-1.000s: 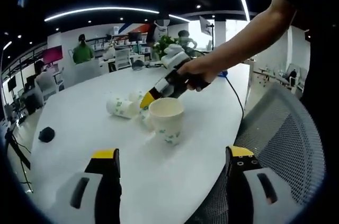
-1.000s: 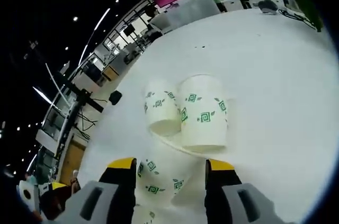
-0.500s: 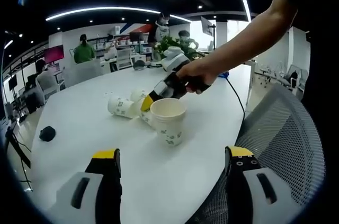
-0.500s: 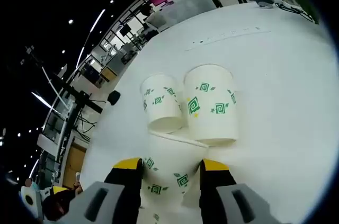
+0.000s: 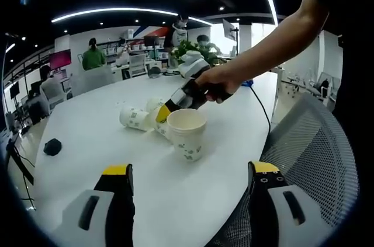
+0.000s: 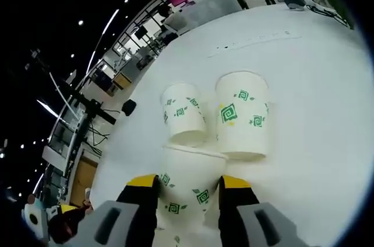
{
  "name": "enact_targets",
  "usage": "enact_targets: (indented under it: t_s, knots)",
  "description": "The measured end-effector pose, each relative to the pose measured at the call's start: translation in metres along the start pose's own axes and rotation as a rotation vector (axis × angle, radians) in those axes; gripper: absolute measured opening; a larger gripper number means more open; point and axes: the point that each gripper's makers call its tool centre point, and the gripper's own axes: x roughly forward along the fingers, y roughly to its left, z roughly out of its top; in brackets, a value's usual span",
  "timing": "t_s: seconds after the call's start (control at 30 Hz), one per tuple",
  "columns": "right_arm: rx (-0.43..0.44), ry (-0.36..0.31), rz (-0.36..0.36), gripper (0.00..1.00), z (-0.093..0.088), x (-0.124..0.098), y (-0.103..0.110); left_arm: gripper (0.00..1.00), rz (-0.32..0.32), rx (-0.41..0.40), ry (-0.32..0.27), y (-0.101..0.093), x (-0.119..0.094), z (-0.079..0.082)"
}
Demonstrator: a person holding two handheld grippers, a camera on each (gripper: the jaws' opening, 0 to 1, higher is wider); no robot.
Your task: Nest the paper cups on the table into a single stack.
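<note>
Several white paper cups with green marks are on the white table. One cup stands upright near the table's edge. Two more lie on their sides behind it. My right gripper, in a person's hand, reaches down at the upright cup's left rim. A further cup is partly hidden there. In the right gripper view my right gripper is shut on a paper cup, rim facing away. Past it lie two cups. My left gripper is open over the near edge.
A small black object lies at the table's left side and shows again as the black object. A grey mesh chair stands at the near right. A black cable runs over the table's right edge. Desks and people are far behind.
My right jaws have drawn in against the cup between them, and the two lying cups sit a little farther right in that view. The left gripper has stayed put.
</note>
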Motion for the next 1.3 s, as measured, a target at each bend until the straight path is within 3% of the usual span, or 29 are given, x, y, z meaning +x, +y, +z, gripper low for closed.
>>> enact_targets:
  t_s: [0.37,0.77,1.3]
  knots:
    - [-0.001,-0.040,0.031,0.40,0.010,-0.007,0.014,0.79,-0.007,0.008,0.003,-0.002,-0.001,-0.001]
    - [-0.044,-0.158,0.068,0.39,0.037,-0.025,0.033,0.80,-0.010,0.003,-0.014,-0.003,-0.002,0.003]
    - [-0.123,-0.217,0.138,0.39,0.039,-0.053,0.065,0.86,-0.020,-0.037,-0.039,-0.003,-0.003,0.007]
